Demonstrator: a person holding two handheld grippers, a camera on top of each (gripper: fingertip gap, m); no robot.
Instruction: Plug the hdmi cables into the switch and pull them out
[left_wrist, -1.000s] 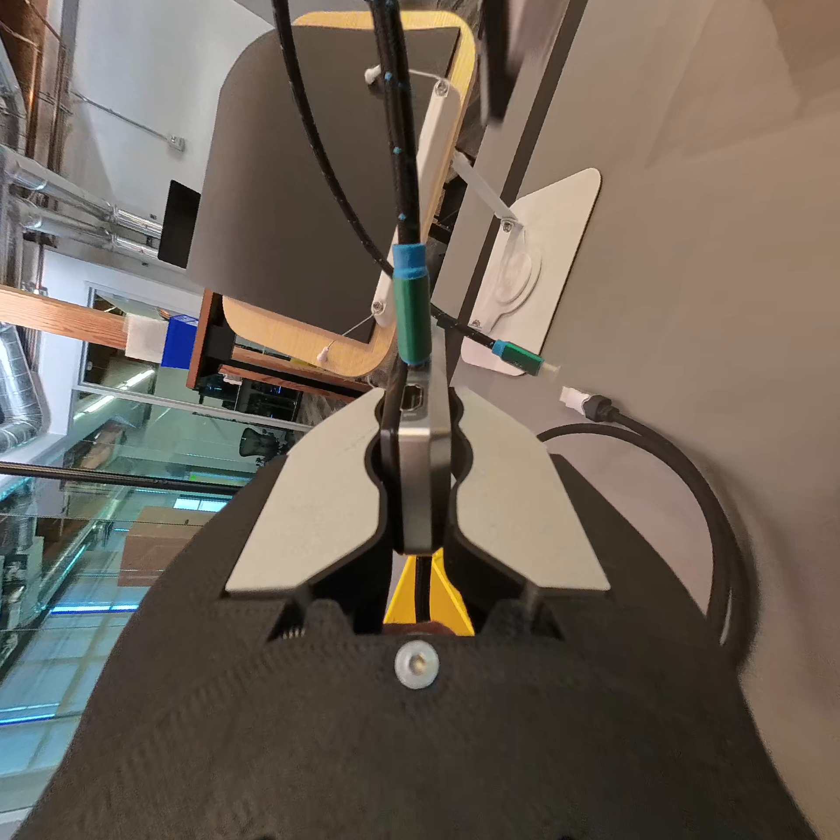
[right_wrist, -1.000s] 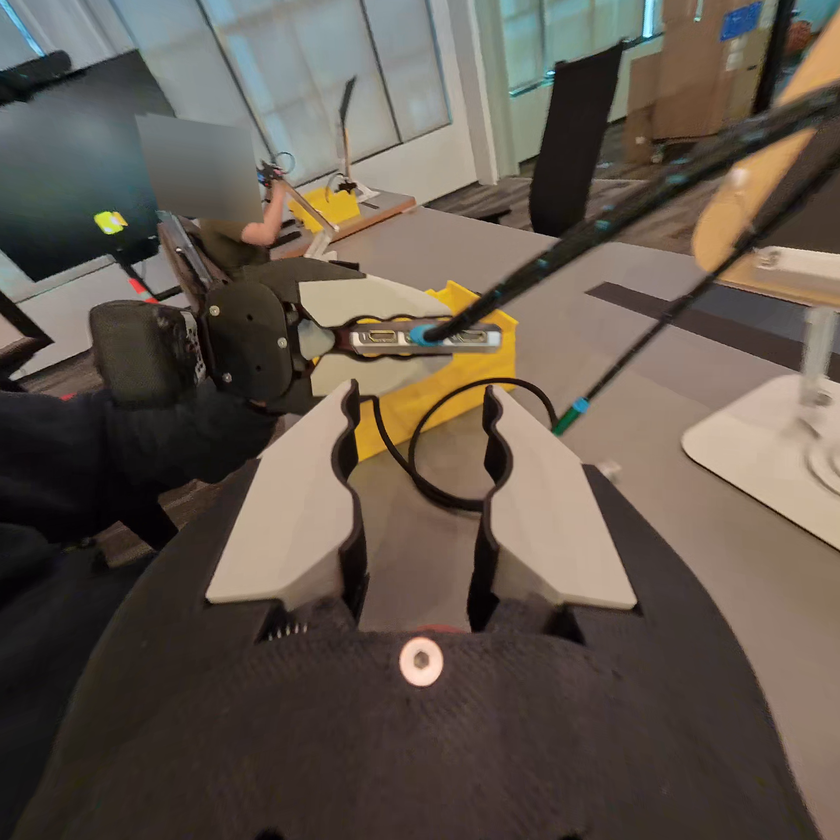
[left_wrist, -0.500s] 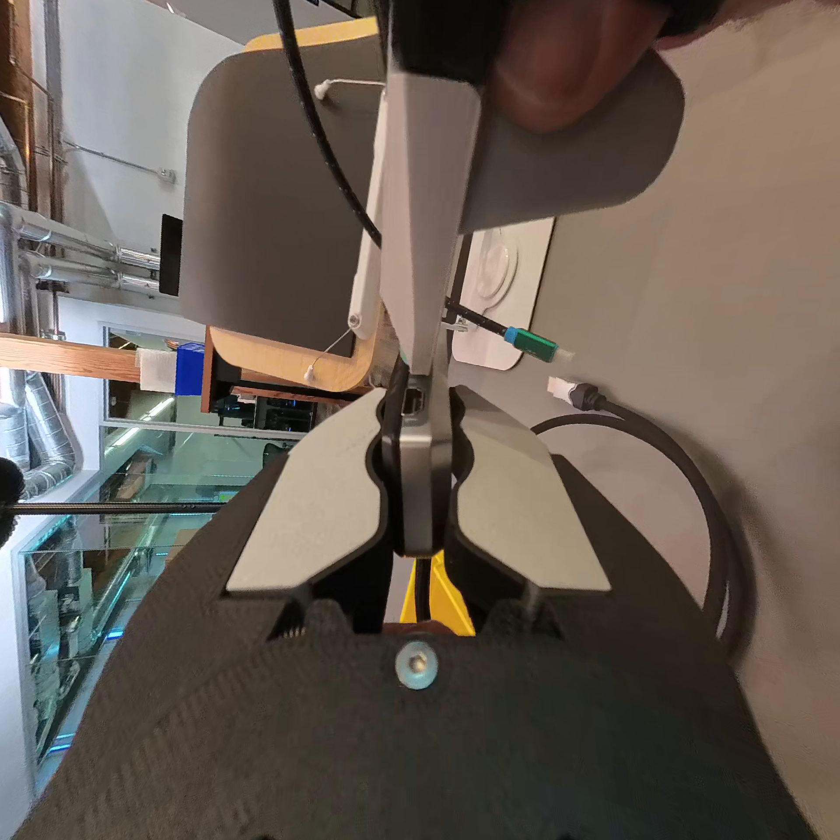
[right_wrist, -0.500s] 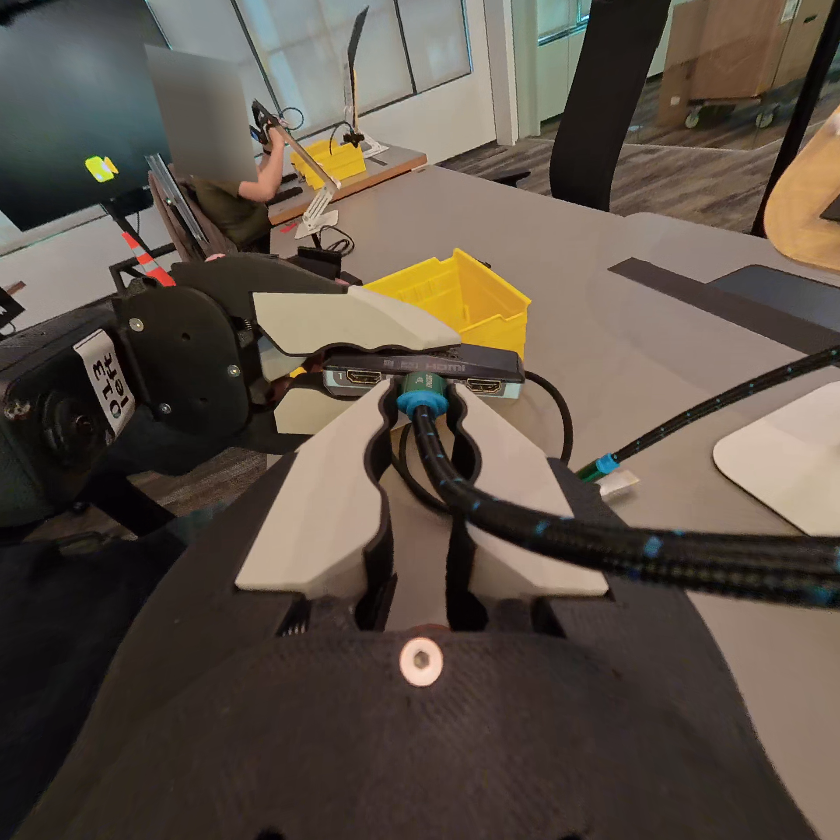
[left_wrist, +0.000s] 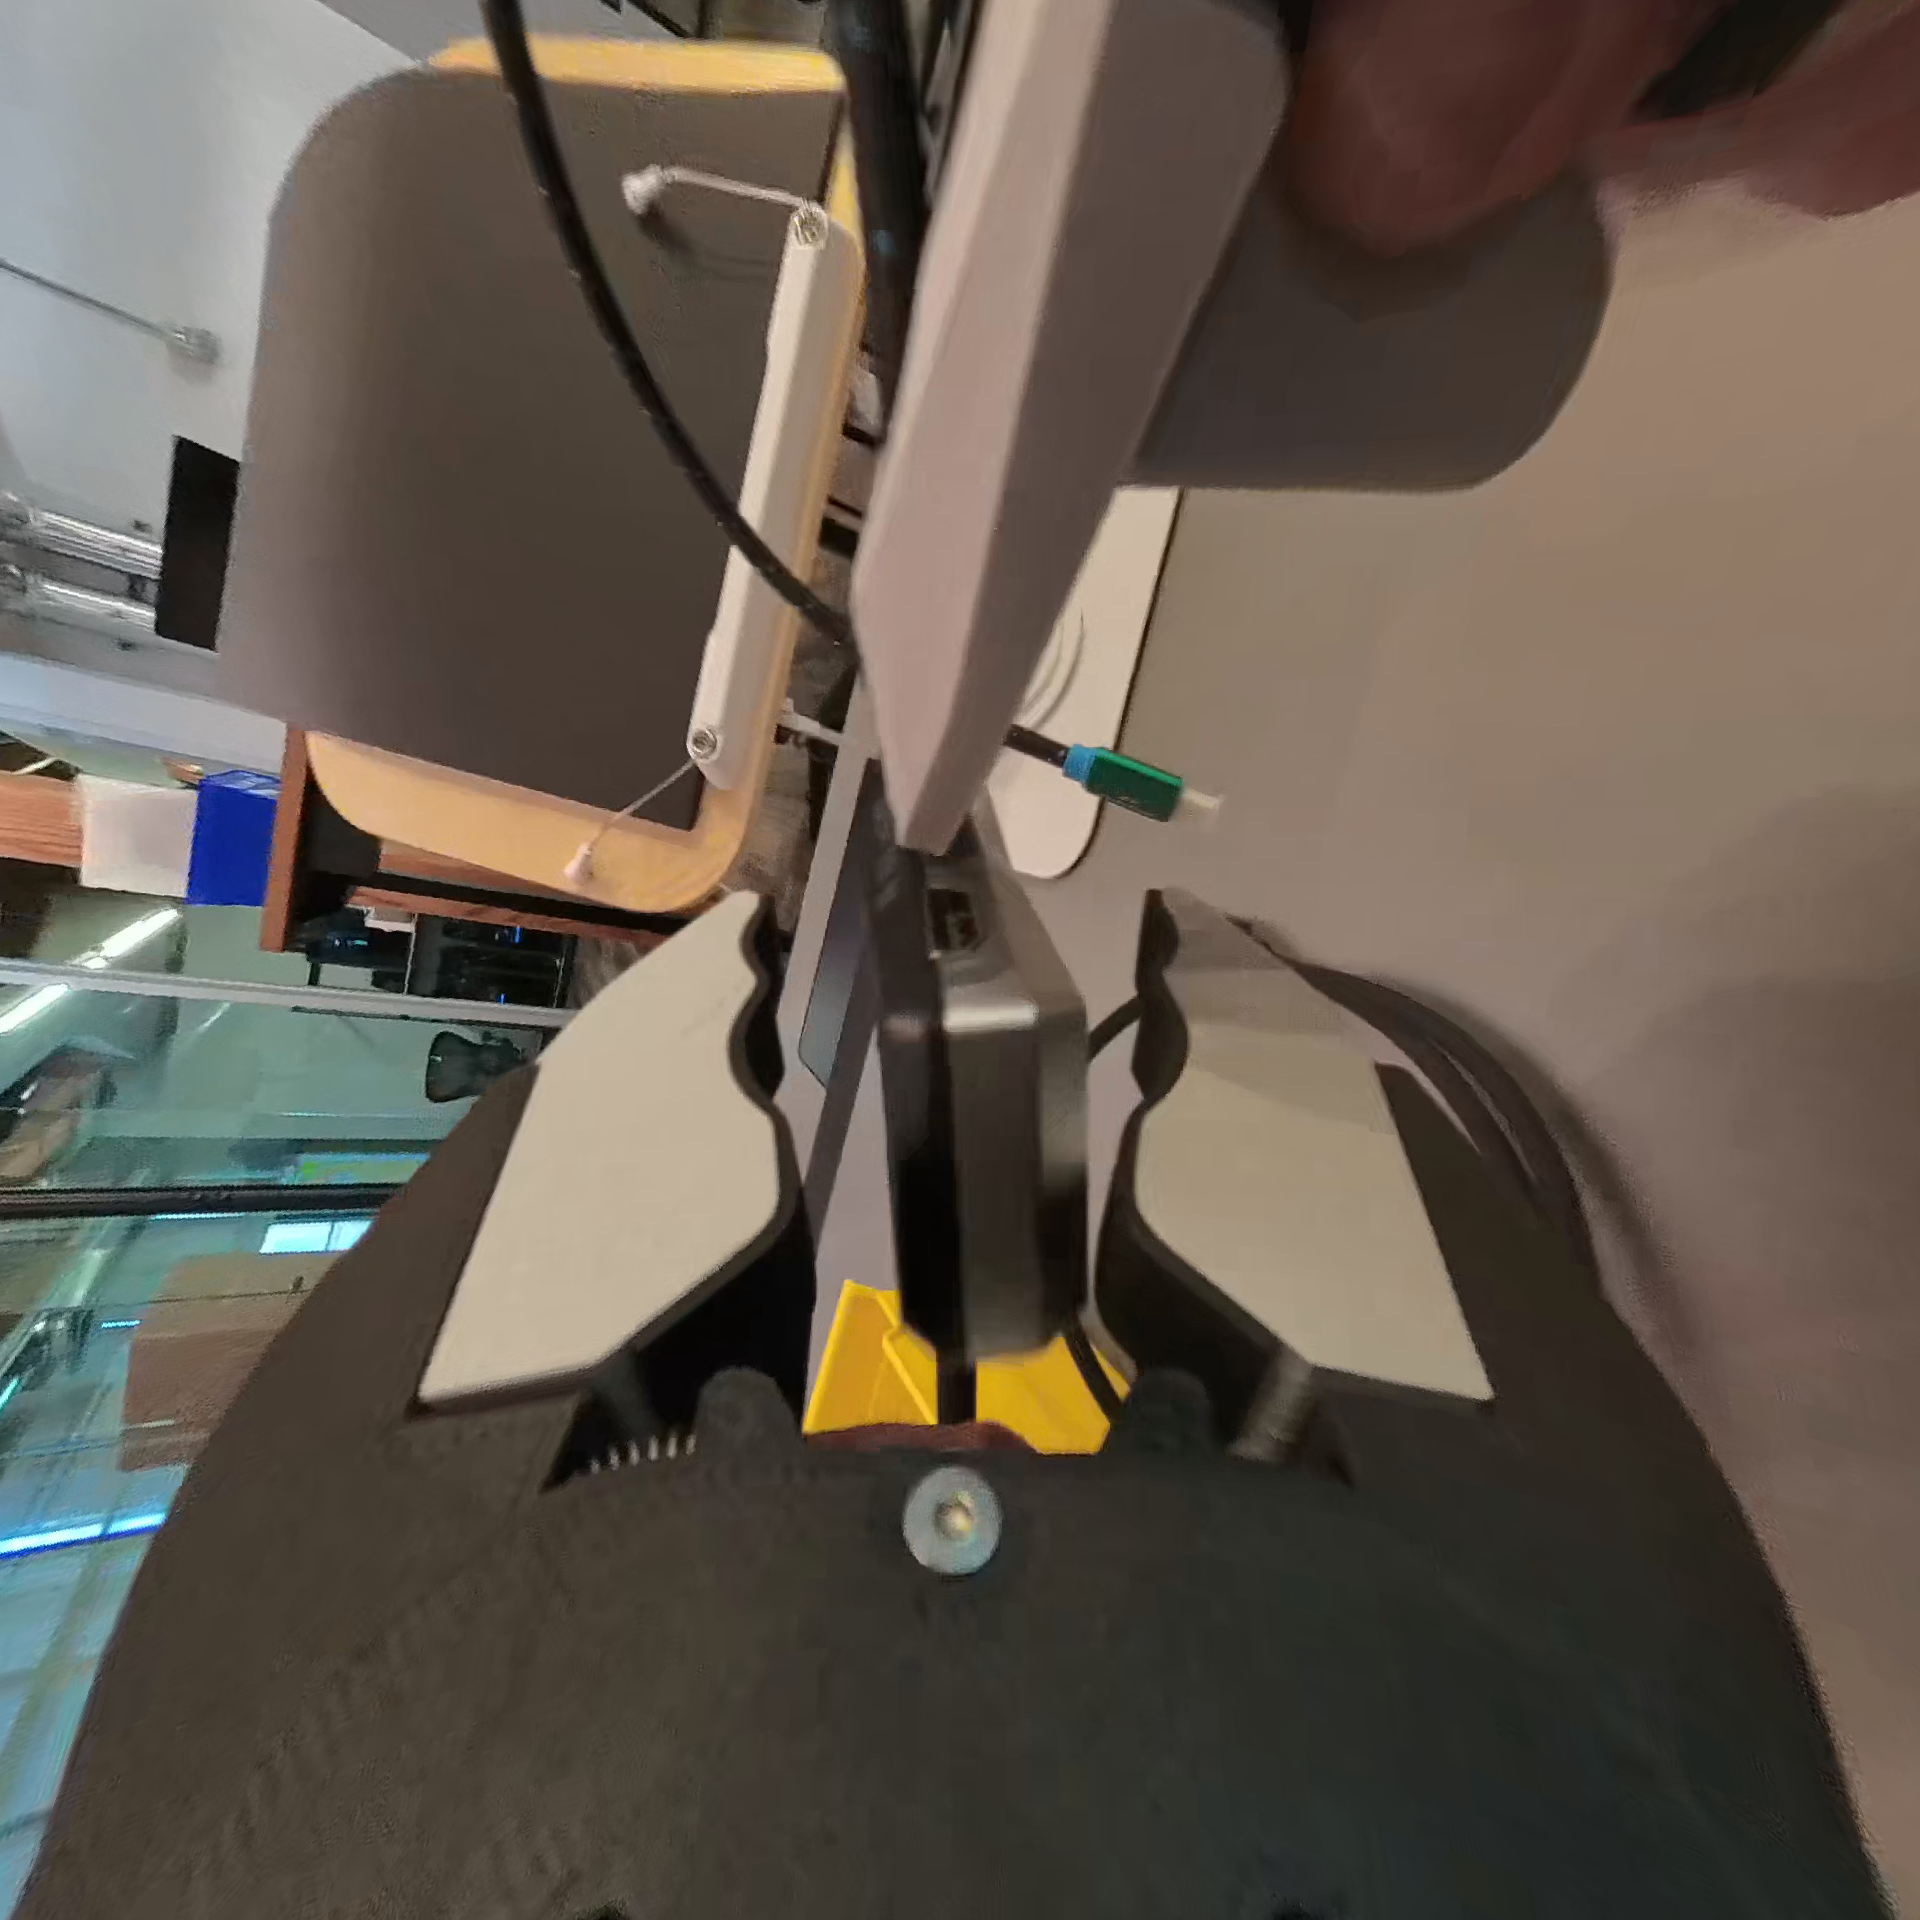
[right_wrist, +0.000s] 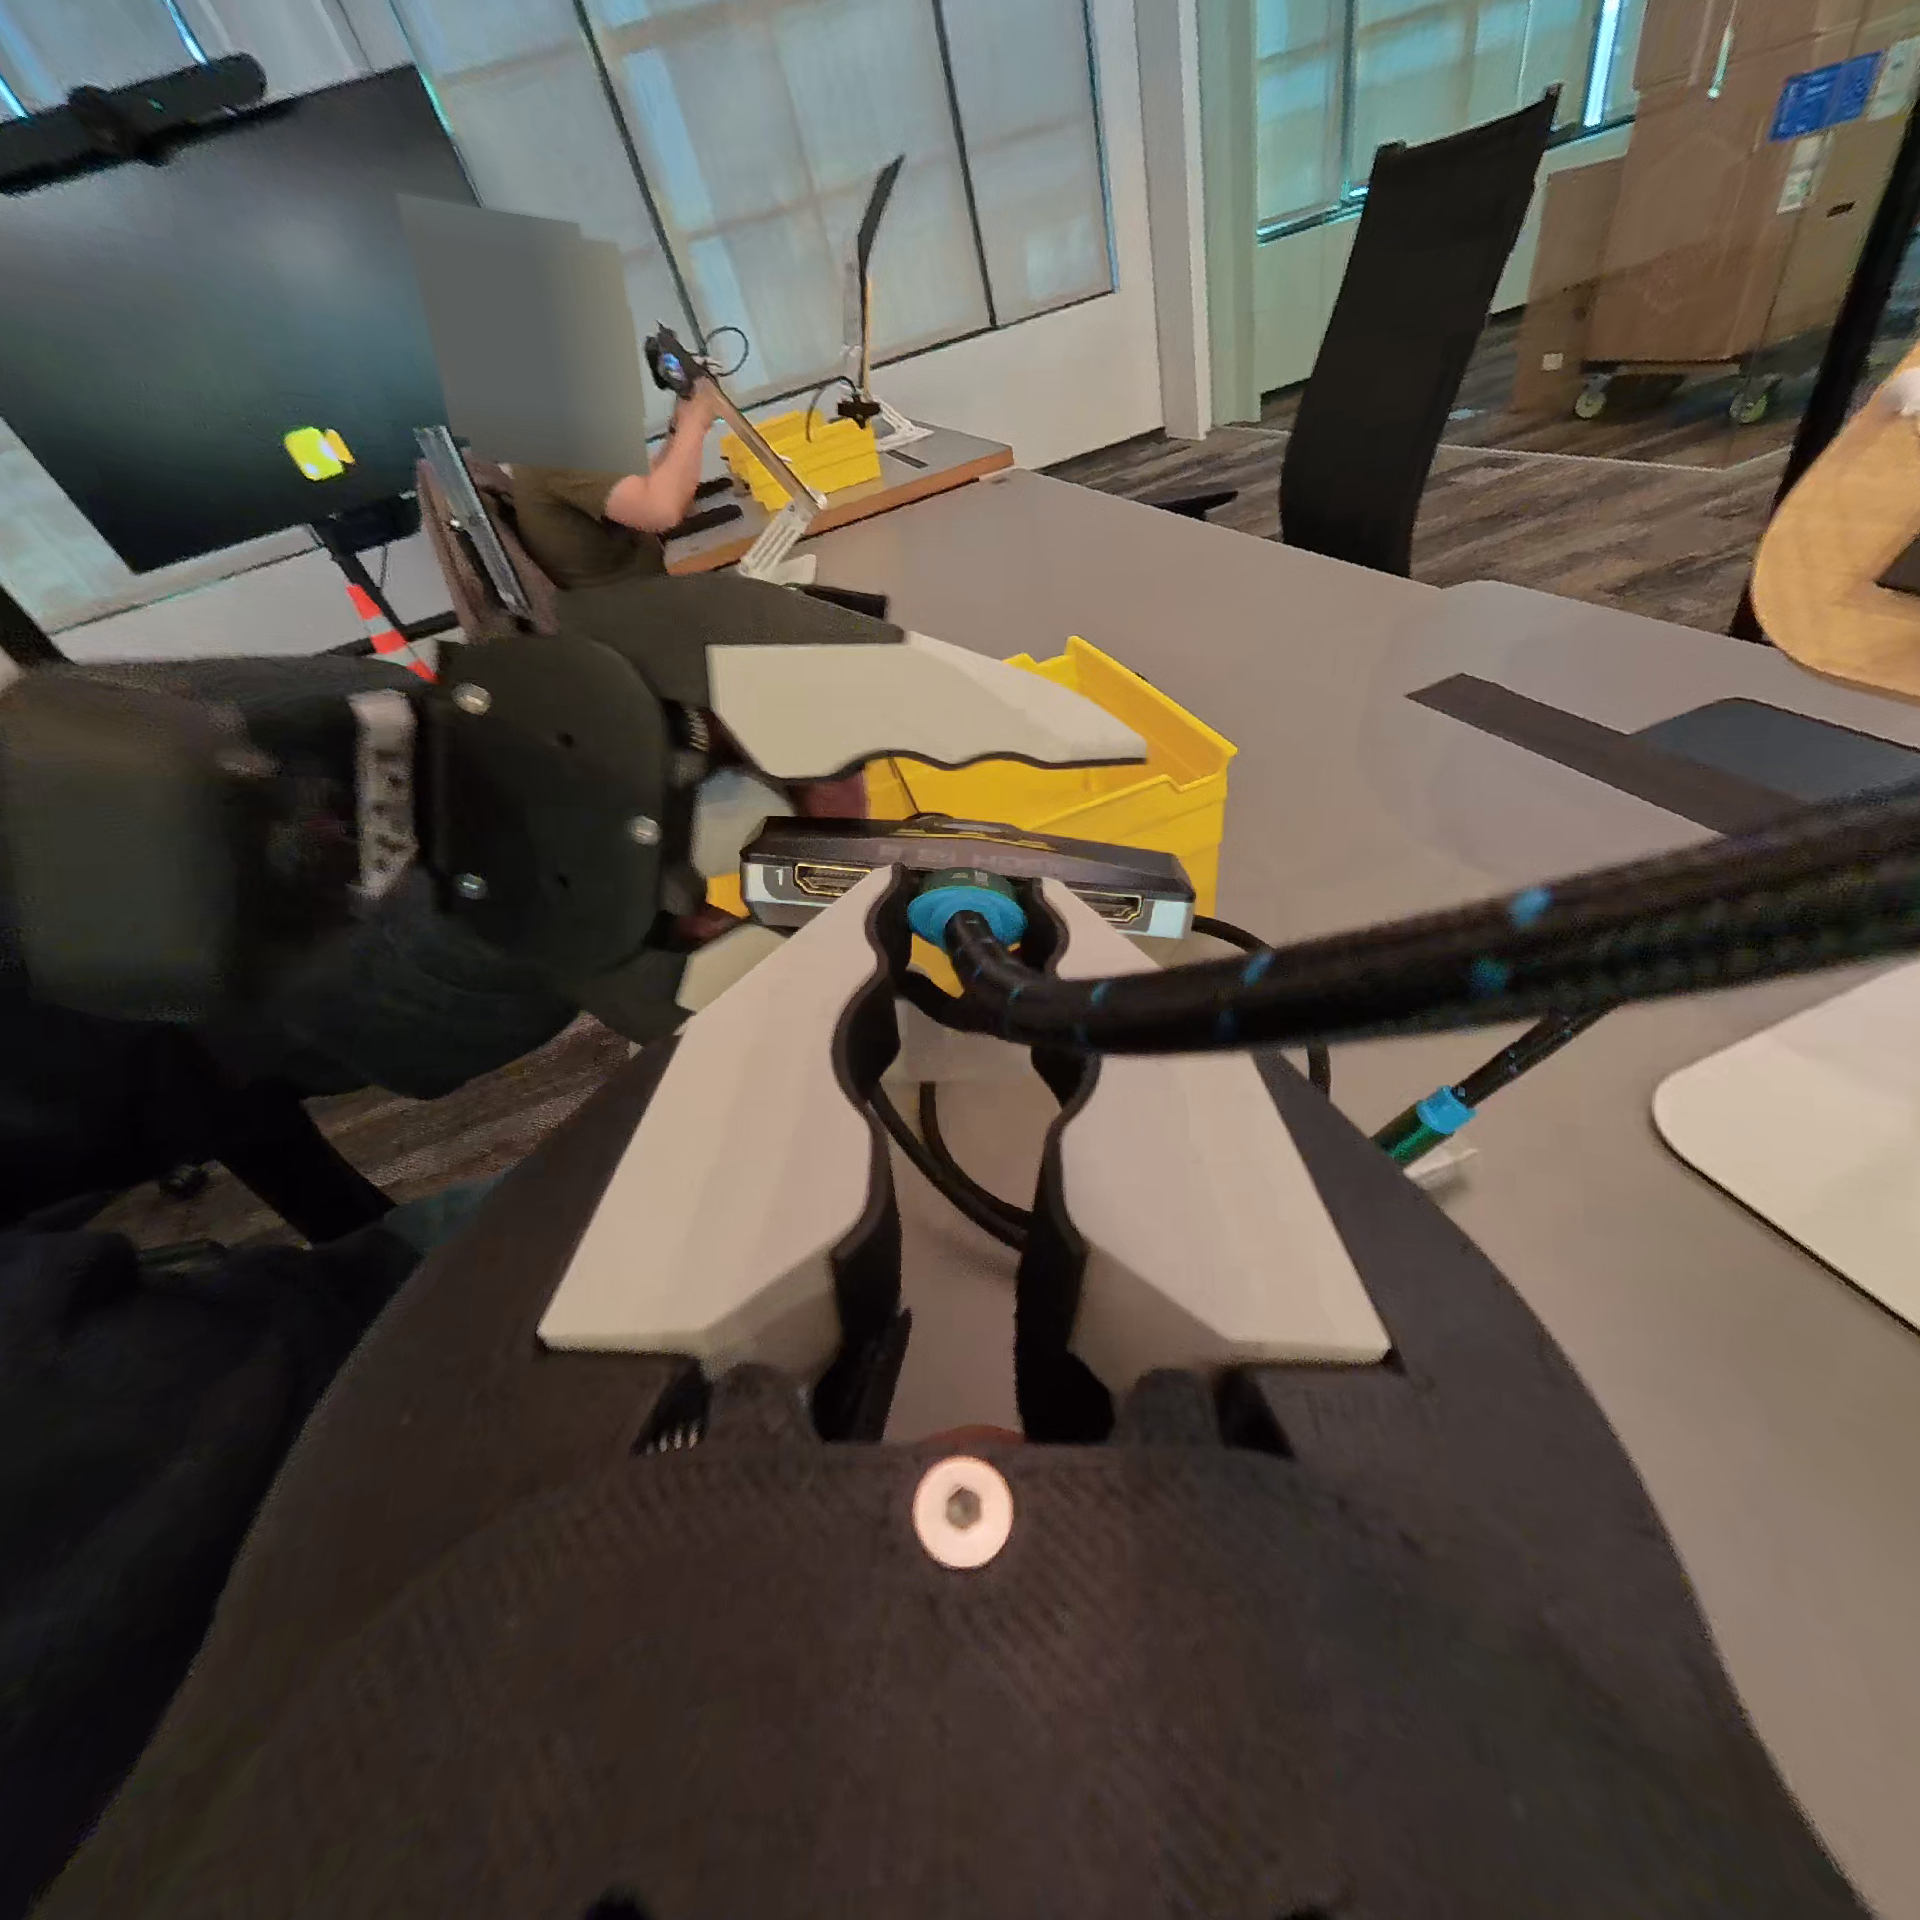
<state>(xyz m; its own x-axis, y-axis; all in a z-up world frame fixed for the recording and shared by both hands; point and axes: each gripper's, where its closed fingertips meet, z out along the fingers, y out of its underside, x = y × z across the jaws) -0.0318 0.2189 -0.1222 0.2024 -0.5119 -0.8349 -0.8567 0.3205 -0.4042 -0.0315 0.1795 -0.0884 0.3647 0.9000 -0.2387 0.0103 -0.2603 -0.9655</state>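
The left gripper (right_wrist: 914, 821) stands spread around the switch (right_wrist: 966, 883), gripping nothing. The right gripper (right_wrist: 966, 935) clamps the plug (right_wrist: 961, 906) seated in its middle port. The cable (right_wrist: 1455, 966) is stiff; hold the rigid plug.

open-plan office or lab space: long grey desk (right_wrist: 1299, 644), large dark screen on a stand (right_wrist: 208, 343), black office chair (right_wrist: 1392, 353), tall glazed partitions (right_wrist: 831, 177), stacked cardboard boxes on a wheeled trolley (right_wrist: 1704, 197), wood-look floor (right_wrist: 1558, 499), yellow parts bins (right_wrist: 1132, 790).
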